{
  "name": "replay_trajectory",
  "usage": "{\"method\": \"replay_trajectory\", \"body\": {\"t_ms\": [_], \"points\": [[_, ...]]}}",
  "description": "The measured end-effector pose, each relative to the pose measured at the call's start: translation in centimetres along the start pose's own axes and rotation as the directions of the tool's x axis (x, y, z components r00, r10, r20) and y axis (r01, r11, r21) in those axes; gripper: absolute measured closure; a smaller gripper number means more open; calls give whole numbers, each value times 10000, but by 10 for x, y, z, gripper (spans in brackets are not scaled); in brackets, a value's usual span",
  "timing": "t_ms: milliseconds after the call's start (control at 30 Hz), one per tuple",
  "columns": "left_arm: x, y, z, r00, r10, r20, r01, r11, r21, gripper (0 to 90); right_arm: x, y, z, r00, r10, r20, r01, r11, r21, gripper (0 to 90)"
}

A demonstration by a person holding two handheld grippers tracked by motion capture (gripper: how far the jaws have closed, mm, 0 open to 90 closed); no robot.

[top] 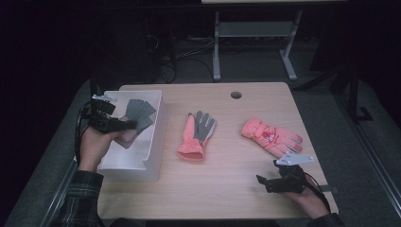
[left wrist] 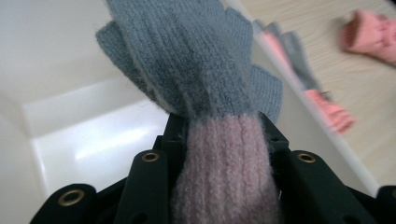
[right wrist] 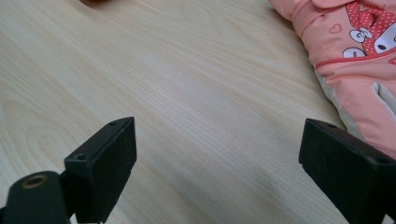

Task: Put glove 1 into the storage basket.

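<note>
At the left, the left gripper (top: 126, 125) is clamped on the pink cuff of a knitted glove (top: 137, 116), and it holds this grey glove above the white box (top: 153, 137) at the left edge of the table (top: 227, 189). In the middle lies a pink and grey glove (top: 196, 135). Further right lies a padded pink glove (top: 272, 136). Near it, the right gripper (top: 265, 181) rests with its fingers wide apart, nothing between them.
</note>
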State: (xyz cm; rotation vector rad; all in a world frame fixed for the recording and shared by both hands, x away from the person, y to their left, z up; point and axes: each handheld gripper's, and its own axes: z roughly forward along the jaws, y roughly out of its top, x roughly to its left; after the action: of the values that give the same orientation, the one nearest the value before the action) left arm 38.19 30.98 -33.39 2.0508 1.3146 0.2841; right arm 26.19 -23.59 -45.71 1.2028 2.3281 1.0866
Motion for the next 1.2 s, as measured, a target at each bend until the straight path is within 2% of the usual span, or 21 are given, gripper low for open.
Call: {"method": "replay_trajectory", "body": {"t_ms": [200,300,433,467,567,633,700,767,833,900,967,1000,1100,1133,1167,1200], "points": [[19,-11,26,9984,-393,-411,408,9985,369,632,0,0,0,10000,-8,-10,8,10000,-23,110],[25,-15,37,9961,-374,-796,426,9970,652,630,0,0,-1,10000,-11,-49,11,10000,-54,110],[32,-21,48,9942,-543,-932,621,9946,828,624,0,0,-1,10000,-73,-49,72,10000,-50,110],[38,-24,54,9915,-590,-1159,710,9922,1027,623,1,0,-1,10000,-28,-84,28,10000,-47,110],[42,-28,58,9899,-734,-1210,870,9900,1114,614,0,0,-1,10000,14,-92,-15,10000,-51,110],[48,-35,63,9865,-917,-1354,1091,9859,1272,610,0,0,-1,10000,-9,-97,8,10000,-79,110],[49,-37,67,9866,-718,-1467,943,9838,1526,602,1,0,-2,9999,-16,-100,15,10000,-57,110],[48,-38,68,9864,-622,-1519,860,9841,1555,589,1,0,-1,9999,-17,-101,17,10000,-36,110],[48,-39,72,9847,-674,-1609,948,9809,1697,556,2,0,-1,9999,-51,-98,51,10000,-26,110],[48,-39,75,9843,-686,-1625,965,9806,1709,485,1,0,-1,9999,-69,-83,69,10000,-46,110],[47,-39,75,9832,-715,-1678,992,9815,1635,417,1,0,-1,9999,-69,-92,68,10000,-52,110],[45,-38,75,9802,-647,-1874,946,9833,1552,363,1,0,-1,9999,-25,-114,25,10000,-36,110],[44,-37,74,9795,-788,-1853,1056,9846,1396,270,1,0,-2,9999,-4,-120,3,10000,-100,110],[42,-36,73,9783,-757,-1930,1035,9849,1386,270,1,0,-2,9999,-11,-124,10,9999,-104,110],[41,-34,72,9770,-723,-2007,1006,9858,1348,214,1,0,-2,9999,-40,-129,38,9999,-107,110],[38,-30,68,9732,-727,-2184,986,9890,1103,194,2,0,-2,9999,-24,-147,22,9999,-101,110]]}}
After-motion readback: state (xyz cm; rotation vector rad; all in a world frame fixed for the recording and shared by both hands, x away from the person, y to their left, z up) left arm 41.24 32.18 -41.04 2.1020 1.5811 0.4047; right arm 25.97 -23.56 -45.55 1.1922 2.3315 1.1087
